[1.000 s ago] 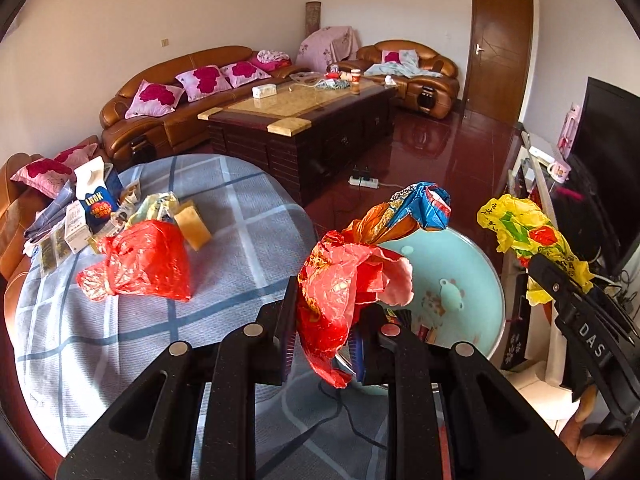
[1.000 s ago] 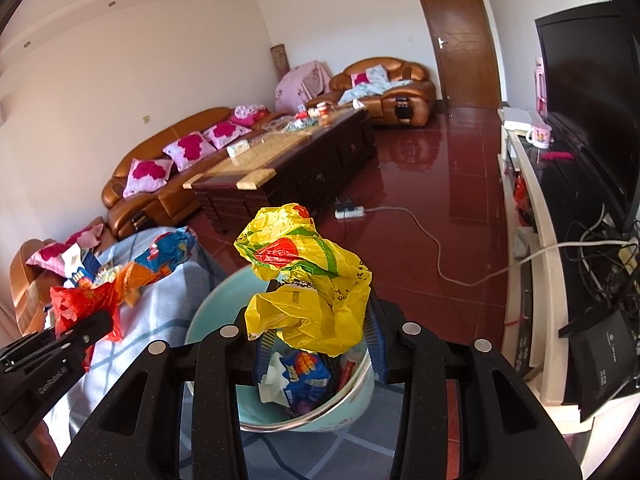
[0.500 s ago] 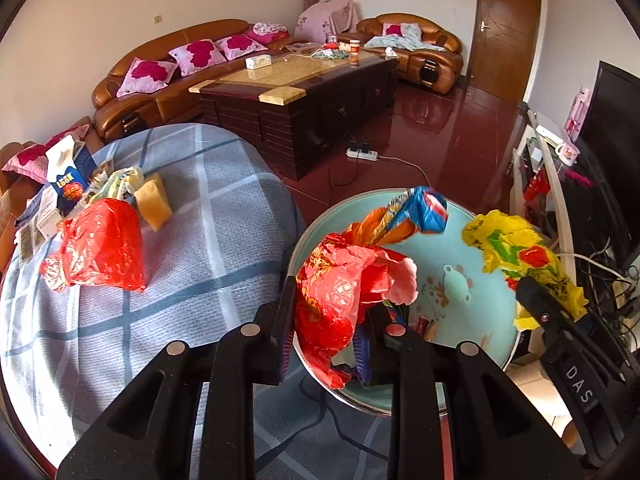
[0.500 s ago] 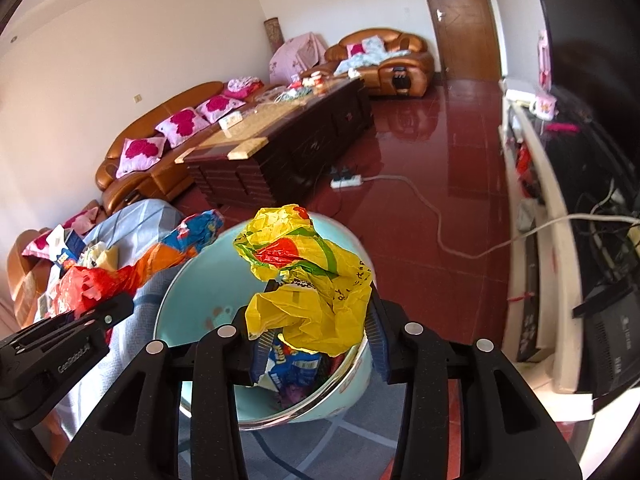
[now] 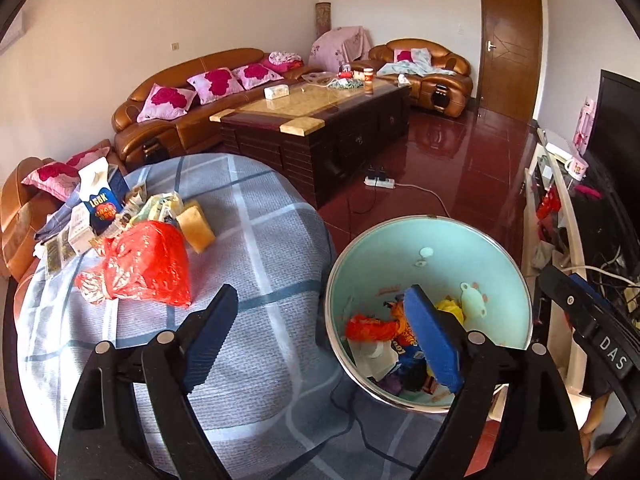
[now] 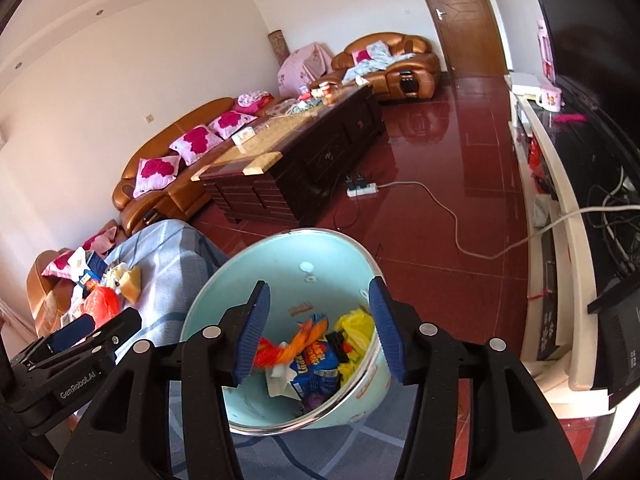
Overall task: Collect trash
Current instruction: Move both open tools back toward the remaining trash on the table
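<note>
Both tongs (image 5: 324,336) (image 6: 318,330) are opening, empty, above bin (image 6: 280,252); carton (image 5: 102,204) reads "Look".

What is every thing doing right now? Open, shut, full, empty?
Left gripper: opening, nothing between its jaws.
Right gripper: opening, nothing between its jaws.
Bin: upright, wrappers in the bottom.
Red bag: crumpled, lying on the table.
Door: shut.

Your right gripper (image 6: 318,326) hangs over the pale green bin (image 6: 240,280), and its jaws are opening with nothing between them. Below the blue pads (image 6: 252,332) lie the yellow wrapper (image 6: 354,326), an orange wrapper (image 6: 306,334) and a blue snack bag (image 6: 316,364). Left of your fingers, the other gripper (image 6: 80,334) is over the checked tablecloth (image 6: 168,256).
</note>
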The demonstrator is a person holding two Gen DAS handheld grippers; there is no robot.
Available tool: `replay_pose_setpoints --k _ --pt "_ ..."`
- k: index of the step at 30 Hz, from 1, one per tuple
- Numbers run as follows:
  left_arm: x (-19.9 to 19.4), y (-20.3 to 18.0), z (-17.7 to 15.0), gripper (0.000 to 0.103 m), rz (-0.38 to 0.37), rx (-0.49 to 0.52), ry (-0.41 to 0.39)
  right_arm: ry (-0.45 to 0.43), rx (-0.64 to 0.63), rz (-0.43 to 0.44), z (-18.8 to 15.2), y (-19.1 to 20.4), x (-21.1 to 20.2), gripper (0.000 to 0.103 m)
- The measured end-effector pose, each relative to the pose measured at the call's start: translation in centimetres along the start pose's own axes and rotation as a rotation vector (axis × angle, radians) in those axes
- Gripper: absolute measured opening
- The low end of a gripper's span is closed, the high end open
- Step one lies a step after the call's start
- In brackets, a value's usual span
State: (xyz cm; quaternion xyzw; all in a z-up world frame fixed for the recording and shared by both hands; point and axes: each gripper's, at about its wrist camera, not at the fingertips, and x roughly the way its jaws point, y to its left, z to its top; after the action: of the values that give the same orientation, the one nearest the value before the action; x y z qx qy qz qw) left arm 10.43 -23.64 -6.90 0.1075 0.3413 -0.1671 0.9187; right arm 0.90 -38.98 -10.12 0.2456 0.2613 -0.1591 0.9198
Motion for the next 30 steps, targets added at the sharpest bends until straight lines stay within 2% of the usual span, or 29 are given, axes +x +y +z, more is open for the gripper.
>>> replay_pose_setpoints --k 6,10,13,20,24,30 --pt "-2.4 1.7 -0.1 0.089 0.023 -0.002 -0.066 -0.064 -0.057 0.006 0.3 1.9 -2.0 0.053" --pt "-3.5 3.2 -0.3 0.09 0.04 -0.015 -0.087 -0.072 -0.098 0.023 0.1 3.5 -2.6 0.055" --pt "-4.1 4.6 -0.6 0.094 0.055 -0.037 -0.086 -0.066 -0.121 0.029 -0.4 4.5 -2.7 0.061" --pt "-4.7 8.1 -1.6 0.096 0.088 -0.097 -0.074 -0.048 -0.179 0.024 -1.4 6.6 -2.6 0.062" --pt "-5.1 10.1 -2.4 0.097 0.102 -0.129 -0.068 -0.056 -0.201 0.036 -1.9 7.8 -3.0 0.07" --pt "-5.5 12.9 -3.3 0.097 0.128 -0.169 -0.056 -0.052 -0.234 0.066 -2.2 9.8 -3.6 0.071"
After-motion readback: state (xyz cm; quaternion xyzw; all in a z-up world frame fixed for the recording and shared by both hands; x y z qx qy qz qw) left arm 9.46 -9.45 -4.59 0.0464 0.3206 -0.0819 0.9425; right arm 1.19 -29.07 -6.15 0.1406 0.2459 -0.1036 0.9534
